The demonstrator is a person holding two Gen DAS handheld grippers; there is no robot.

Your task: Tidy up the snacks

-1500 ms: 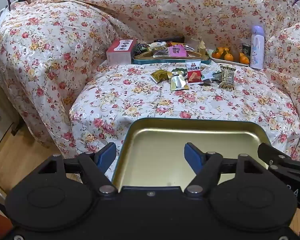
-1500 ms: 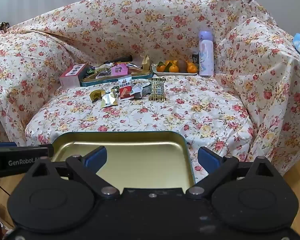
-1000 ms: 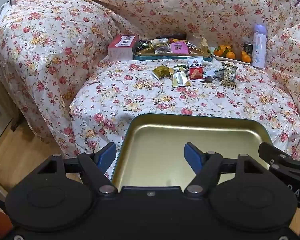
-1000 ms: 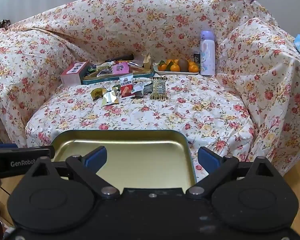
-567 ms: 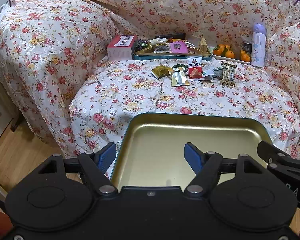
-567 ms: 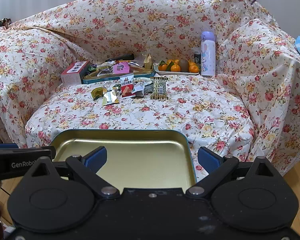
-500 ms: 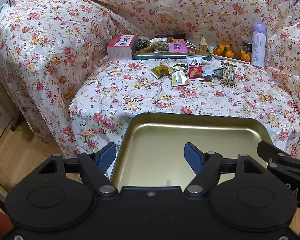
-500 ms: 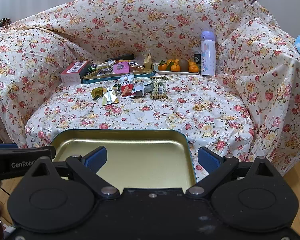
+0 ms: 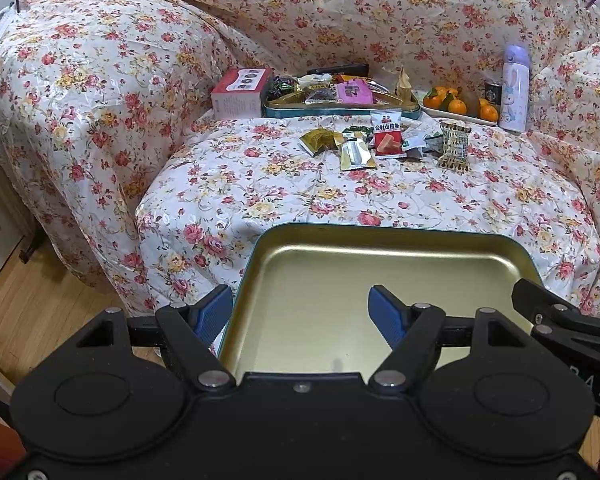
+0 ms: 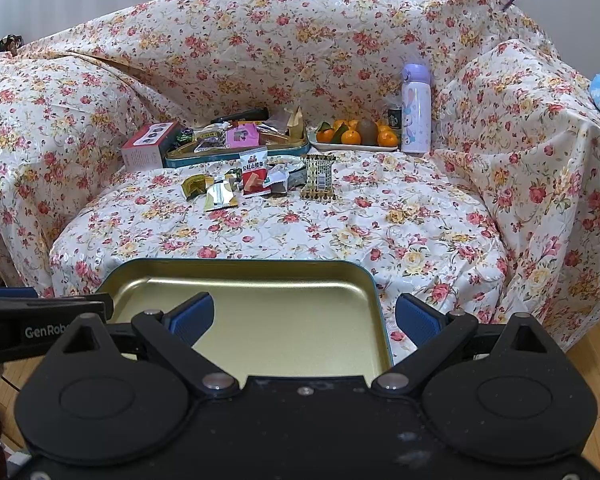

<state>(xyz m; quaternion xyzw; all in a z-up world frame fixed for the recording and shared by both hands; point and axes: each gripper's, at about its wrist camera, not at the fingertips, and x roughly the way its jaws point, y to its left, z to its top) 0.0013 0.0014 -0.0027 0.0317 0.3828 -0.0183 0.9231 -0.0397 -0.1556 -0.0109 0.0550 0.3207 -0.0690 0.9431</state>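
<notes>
An empty gold tin tray (image 9: 380, 264) with a teal rim sits close in front of both cameras, at the sofa seat's front edge; what holds it up is hidden. My left gripper (image 9: 300, 312) is open and straddles the tray's near left corner. My right gripper (image 10: 304, 316) is open wider and straddles the tray's (image 10: 284, 304) near right corner. Loose snacks lie far back on the seat: a red packet (image 9: 387, 134) (image 10: 255, 176), a gold packet (image 9: 356, 155) and a patterned packet (image 9: 454, 146) (image 10: 319, 178).
Behind the loose snacks stands a teal tin (image 9: 340, 111) heaped with snacks, with a pink box (image 9: 240, 92) to its left. A plate of oranges (image 9: 456, 106) and a lilac bottle (image 9: 514, 88) stand at the right. Floral cloth covers the sofa; wooden floor lies on the left.
The sofa scene drifted slightly upward in both views about a second ago, then held still. The tray stays at the same spot between the fingers, and both jaws keep their spread.
</notes>
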